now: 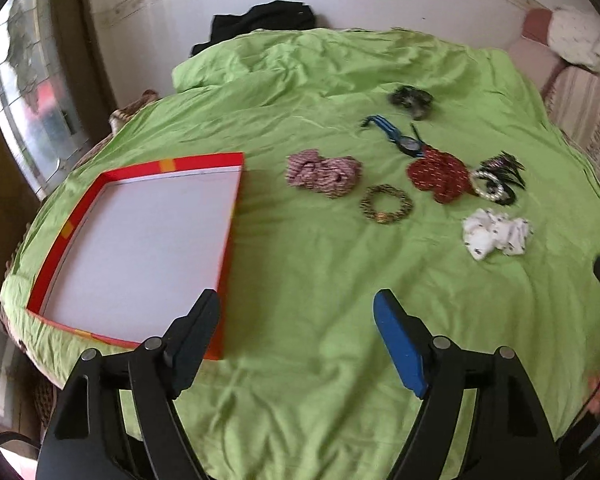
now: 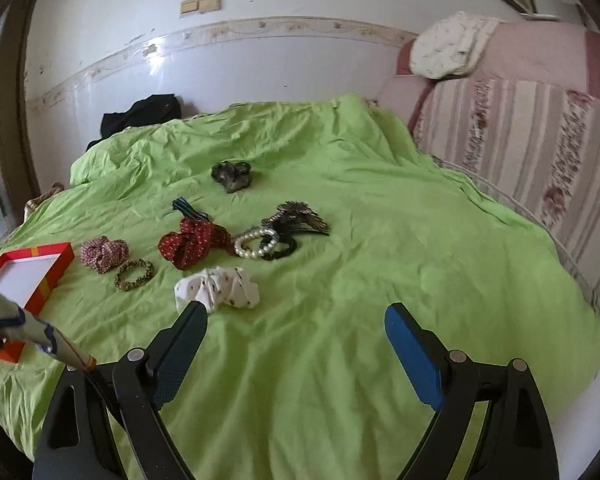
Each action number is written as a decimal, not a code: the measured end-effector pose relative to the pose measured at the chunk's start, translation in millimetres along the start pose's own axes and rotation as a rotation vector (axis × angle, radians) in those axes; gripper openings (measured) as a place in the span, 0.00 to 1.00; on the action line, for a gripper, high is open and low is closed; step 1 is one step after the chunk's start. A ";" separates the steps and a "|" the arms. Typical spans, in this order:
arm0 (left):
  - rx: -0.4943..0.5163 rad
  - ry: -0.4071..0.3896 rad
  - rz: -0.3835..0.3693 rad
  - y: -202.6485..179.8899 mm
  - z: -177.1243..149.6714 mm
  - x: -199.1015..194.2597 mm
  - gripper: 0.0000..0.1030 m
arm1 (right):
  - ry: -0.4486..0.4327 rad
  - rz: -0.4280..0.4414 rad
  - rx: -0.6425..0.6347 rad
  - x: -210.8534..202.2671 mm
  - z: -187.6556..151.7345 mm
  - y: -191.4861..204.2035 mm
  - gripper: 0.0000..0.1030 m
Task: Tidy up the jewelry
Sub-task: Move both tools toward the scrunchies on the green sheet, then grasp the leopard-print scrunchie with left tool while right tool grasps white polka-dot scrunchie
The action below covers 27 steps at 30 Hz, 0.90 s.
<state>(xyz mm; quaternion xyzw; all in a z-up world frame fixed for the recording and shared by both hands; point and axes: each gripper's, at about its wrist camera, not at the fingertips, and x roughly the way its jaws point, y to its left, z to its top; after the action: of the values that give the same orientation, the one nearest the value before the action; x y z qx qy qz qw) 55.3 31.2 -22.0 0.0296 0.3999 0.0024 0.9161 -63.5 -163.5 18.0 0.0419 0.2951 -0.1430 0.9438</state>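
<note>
A shallow red box with a white inside lies on the green sheet at the left; it also shows in the right wrist view. Scattered to its right are a pink scrunchie, a gold beaded bracelet, a red scrunchie, a white scrunchie, a pearl bracelet, a black feathered clip, a blue watch and a dark scrunchie. My left gripper is open and empty, near the box's front corner. My right gripper is open and empty, just in front of the white scrunchie.
The green sheet covers a bed against a white wall. A black cloth lies at the far edge. A pink striped sofa with a white cushion stands on the right. A window is at the left.
</note>
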 end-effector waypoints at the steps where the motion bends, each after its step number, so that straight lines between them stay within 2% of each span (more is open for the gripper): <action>1: 0.008 0.001 -0.010 -2.3 0.4 0.0 0.76 | 0.014 0.019 -0.008 3.4 3.7 0.8 0.80; 5: 0.023 0.004 -0.030 -3.4 9.3 1.1 0.76 | 0.082 0.128 0.011 21.8 11.9 3.6 0.76; 9: 0.055 -0.004 -0.006 -2.2 16.5 4.7 0.76 | 0.144 0.195 0.071 35.5 10.9 7.7 0.76; 14: 0.058 -0.001 -0.007 4.9 26.2 16.5 0.76 | 0.211 0.225 0.056 53.3 13.8 15.5 0.76; 19: 0.069 -0.002 -0.032 0.3 36.5 38.1 0.76 | 0.229 0.199 0.027 69.1 17.9 15.7 0.76; 23: 0.159 -0.004 -0.041 -19.9 43.9 56.2 0.76 | 0.256 0.190 0.065 83.3 17.9 8.6 0.76; 27: 0.217 0.021 -0.106 -36.6 54.3 75.2 0.76 | 0.253 0.183 0.051 93.8 19.1 8.2 0.76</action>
<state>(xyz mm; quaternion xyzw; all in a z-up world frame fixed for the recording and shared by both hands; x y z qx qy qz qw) 145.6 -6.0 -42.3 0.1073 0.4086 -0.0889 0.9020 23.0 -181.7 -19.8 0.1102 0.4029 -0.0573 0.9068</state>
